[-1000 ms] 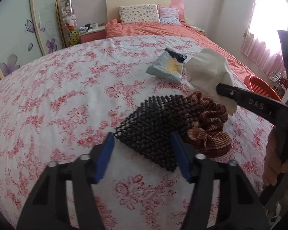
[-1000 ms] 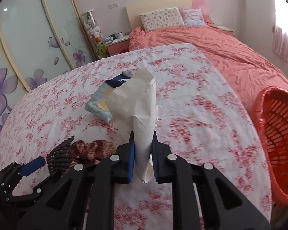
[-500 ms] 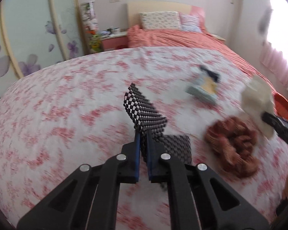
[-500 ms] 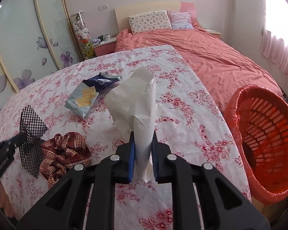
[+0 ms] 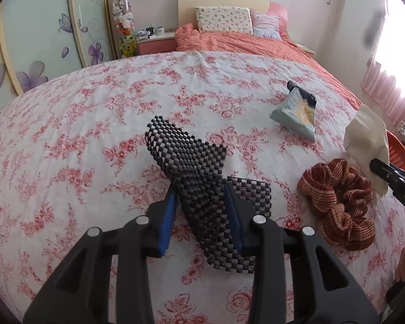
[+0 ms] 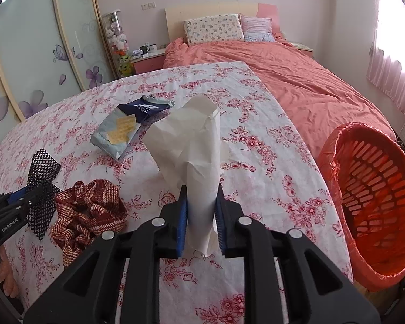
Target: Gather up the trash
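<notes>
Right claw (image 6: 201, 210) clamped on a crumpled white tissue (image 6: 189, 145), held upright above the tabletop (image 6: 270, 167), near the red basket (image 6: 370, 205) at the right edge; probably kept up there so the tissue can go straight into the basket, which looks lined with a red bag. Pads pressing both sides of the paper, though the jaws have just eased apart a little.

Left claw (image 5: 201, 210) straddling the black mesh mat (image 5: 191, 167), jaws just reopened after a tight pinch; mat between the blue pads, one corner tented up, the rest lying on the cloth. Contact looks loose at best, so likely a release or a regrip rather than a firm hold.

Scrunchie (image 5: 340, 202) just right of the mat, on the tabletop. Snack wrapper (image 6: 127, 129) farther off, flat, untouched, still to be collected. Tabletop covered in red-flowered cloth; bed (image 6: 297, 81) beyond.
</notes>
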Demonstrator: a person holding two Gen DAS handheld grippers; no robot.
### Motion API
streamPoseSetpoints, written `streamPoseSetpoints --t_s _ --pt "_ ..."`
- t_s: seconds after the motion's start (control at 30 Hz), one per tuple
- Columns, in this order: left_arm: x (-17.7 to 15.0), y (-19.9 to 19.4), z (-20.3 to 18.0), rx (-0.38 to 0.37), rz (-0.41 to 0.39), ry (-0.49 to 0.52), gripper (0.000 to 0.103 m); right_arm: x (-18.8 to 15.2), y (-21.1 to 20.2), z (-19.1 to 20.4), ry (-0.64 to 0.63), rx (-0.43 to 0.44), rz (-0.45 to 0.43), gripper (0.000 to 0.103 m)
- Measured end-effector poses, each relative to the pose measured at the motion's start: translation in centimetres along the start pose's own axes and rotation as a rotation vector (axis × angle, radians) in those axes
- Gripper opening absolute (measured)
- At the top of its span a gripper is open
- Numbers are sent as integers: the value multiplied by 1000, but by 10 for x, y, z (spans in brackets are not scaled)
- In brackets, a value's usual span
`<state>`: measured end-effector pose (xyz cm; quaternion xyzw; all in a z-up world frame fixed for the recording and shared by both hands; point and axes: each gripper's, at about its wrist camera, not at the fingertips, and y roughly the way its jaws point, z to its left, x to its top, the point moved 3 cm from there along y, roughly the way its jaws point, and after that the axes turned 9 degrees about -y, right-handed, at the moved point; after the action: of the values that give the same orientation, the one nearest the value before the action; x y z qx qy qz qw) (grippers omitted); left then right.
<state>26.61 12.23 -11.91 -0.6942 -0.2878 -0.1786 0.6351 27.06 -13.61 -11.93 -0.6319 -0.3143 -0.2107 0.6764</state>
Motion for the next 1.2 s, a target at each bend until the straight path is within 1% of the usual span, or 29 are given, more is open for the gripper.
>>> streamPoseSetpoints --t_s 0.07,0.17,0.33,0.53,0.6,0.63,0.67,0.73,0.93,1.07,1.2 --pt "1 1 1 -5 -1 -13 29 0 1 -1 7 5 2 20" --pt "1 1 3 -5 -1 -19 29 -1 2 -3 15 10 5 20" --pt "0 0 1 22 -3 -9 29 -1 3 -4 21 17 10 21" --pt "0 0 2 12 -3 -20 29 -1 4 -6 29 30 8 21" --pt "0 0 1 7 -5 -14 24 0 3 -3 7 21 2 18" --pt "1 -1 1 12 -11 -11 16 0 2 -2 -3 20 -2 17" --pt "1 -2 1 13 -16 -10 11 1 -1 -1 -7 25 -10 15" --pt "4 -8 1 1 -23 -13 7 2 -7 -2 4 29 -25 14" --pt "10 -26 0 1 -67 -5 6 5 -28 -7 16 27 -78 13" --pt "14 -40 -4 19 -100 6 6 7 -44 -7 9 21 -113 13" --pt "19 -59 -16 47 -143 38 6 9 -58 -6 6 14 -141 13"
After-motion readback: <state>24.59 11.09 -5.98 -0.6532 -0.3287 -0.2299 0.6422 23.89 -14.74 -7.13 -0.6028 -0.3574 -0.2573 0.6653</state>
